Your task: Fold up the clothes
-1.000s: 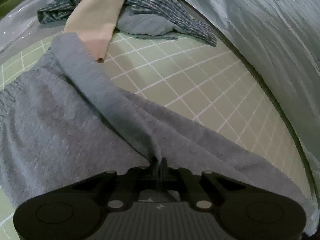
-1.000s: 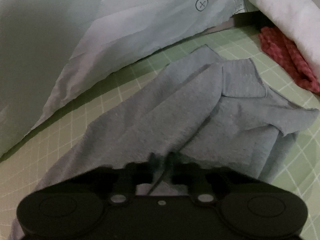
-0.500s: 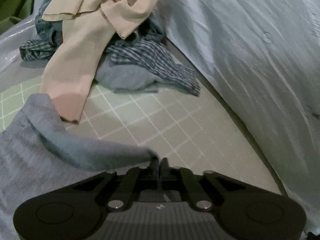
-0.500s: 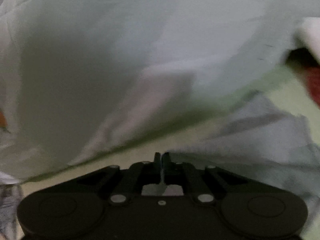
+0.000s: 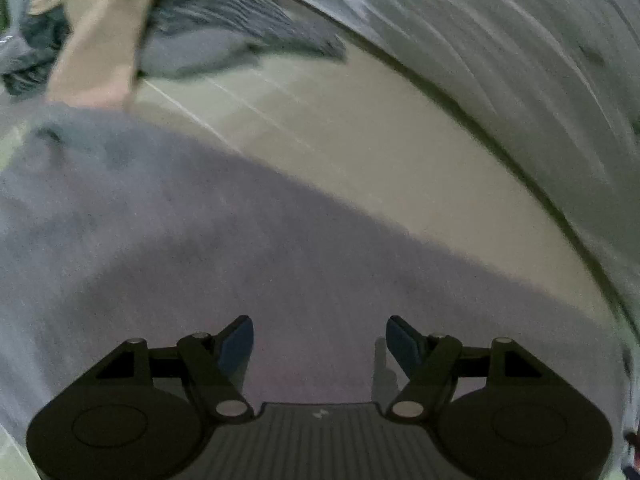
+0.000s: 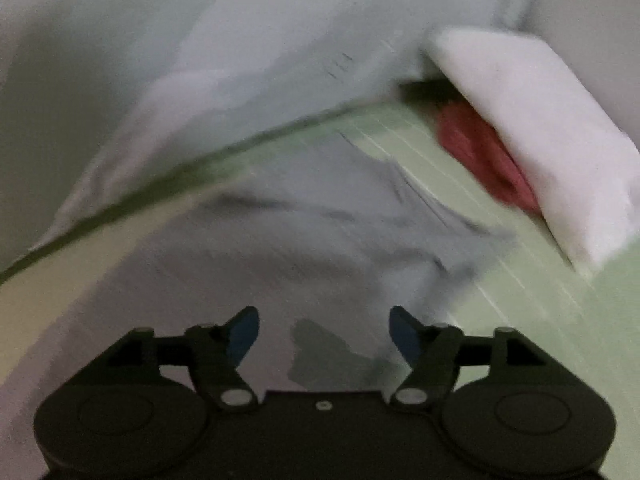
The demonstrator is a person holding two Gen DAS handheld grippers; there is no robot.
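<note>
A grey knit garment (image 5: 208, 256) lies spread on the green grid mat (image 5: 360, 152) and fills the lower half of the left wrist view. My left gripper (image 5: 319, 338) hovers above it with its jaws opening wide and nothing pinched between them. In the right wrist view the same grey garment (image 6: 320, 248) lies creased on the mat (image 6: 540, 300). My right gripper (image 6: 323, 330) is over it, jaws also opening, with no cloth between the pads. Both views are blurred by motion.
A heap of clothes sits at the far left: a beige garment (image 5: 104, 40) over a plaid shirt (image 5: 248, 20). Pale sheeting (image 5: 500, 48) rises behind the mat. On the right lie a white folded cloth (image 6: 540, 128) and a red cloth (image 6: 480, 152).
Both grippers held pinches of the grey garment, shut; now both have let go and stand wide apart. The garment has dropped flat on the mat, and both hands have shifted over it.
</note>
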